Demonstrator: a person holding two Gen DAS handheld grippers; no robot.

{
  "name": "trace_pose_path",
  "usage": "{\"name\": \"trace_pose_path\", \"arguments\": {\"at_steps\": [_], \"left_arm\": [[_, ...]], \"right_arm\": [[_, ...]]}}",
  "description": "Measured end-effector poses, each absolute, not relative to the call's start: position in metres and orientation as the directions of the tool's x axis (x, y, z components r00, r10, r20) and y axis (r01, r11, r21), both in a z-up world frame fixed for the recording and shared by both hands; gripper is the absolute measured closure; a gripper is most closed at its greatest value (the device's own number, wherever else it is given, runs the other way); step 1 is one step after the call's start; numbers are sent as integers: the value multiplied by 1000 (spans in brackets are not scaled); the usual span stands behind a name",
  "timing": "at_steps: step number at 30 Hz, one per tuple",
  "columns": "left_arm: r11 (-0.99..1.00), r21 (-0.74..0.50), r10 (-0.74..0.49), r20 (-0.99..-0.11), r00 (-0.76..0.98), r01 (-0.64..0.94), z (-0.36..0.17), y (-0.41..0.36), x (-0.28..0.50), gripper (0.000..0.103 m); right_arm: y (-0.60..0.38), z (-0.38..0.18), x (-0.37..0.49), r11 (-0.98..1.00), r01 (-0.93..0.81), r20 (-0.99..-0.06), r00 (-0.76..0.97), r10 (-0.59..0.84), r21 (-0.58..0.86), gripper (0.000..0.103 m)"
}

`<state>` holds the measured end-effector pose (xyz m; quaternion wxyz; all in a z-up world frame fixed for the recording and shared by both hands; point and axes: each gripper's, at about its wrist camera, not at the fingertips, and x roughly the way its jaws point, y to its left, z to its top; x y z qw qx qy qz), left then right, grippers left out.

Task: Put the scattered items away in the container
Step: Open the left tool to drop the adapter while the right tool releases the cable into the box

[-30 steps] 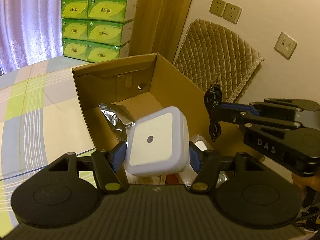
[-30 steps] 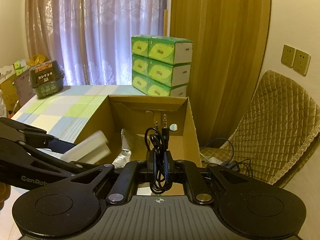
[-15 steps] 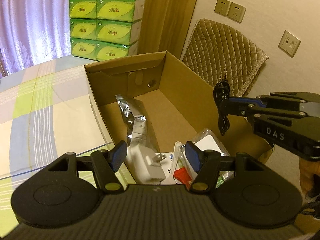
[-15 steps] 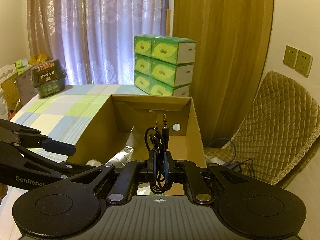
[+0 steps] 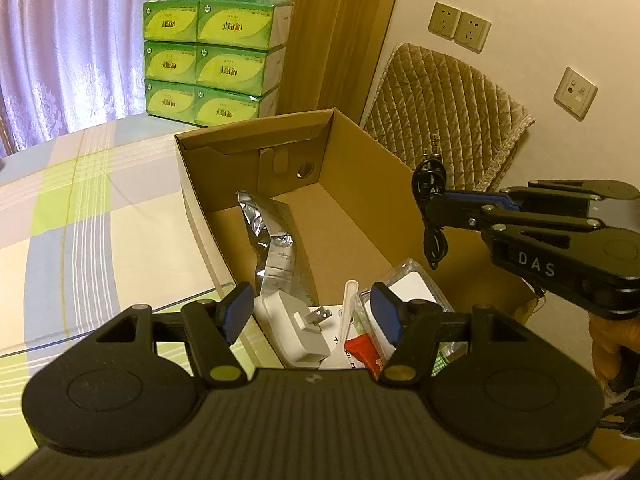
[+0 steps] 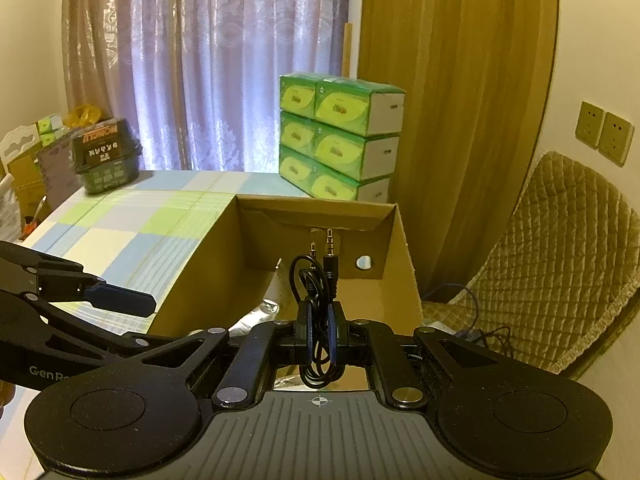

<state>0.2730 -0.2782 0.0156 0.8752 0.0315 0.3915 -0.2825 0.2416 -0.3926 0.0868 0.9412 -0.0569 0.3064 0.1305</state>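
An open cardboard box (image 5: pixel 256 140) (image 6: pixel 408 248) stands on the checked tablecloth. Inside it lie a white plug-in night light (image 5: pixel 296 330), a silver foil bag (image 5: pixel 276 240), a white spoon (image 5: pixel 348 304), a red sachet (image 5: pixel 362 354) and a clear-packed white item (image 5: pixel 412 284). My left gripper (image 5: pixel 312 316) hangs open over the box's near end, nothing between its blue pads. My right gripper (image 6: pixel 319 334) is shut on a coiled black audio cable (image 6: pixel 316 280) (image 5: pixel 432 208), held above the box's right wall with its two jack plugs pointing up.
Stacked green tissue packs (image 5: pixel 212 60) (image 6: pixel 340 136) stand beyond the box. A quilted chair (image 5: pixel 444 112) (image 6: pixel 560 260) sits against the wall to the right, with wall sockets (image 5: pixel 460 26) above. A dark basket (image 6: pixel 106 156) rests at the table's far left.
My left gripper opened and the white night light dropped into the box, where it now lies plug-up. Both grippers drew back slightly; the right one kept hold of the cable.
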Motion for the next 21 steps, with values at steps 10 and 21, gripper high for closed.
{"name": "trace_pose_path", "arguments": {"at_steps": [10,21], "left_arm": [[848,-162,-460,-699,547,505,16,-270,272,41],[855,-167,-454,-700,552,492,14,-264,273,39]], "right_arm": [[-384,84,249,954,-299,-609,758,233,-7,93],[-371,83,257,943,-332,-591,766,254,-26,93]]}}
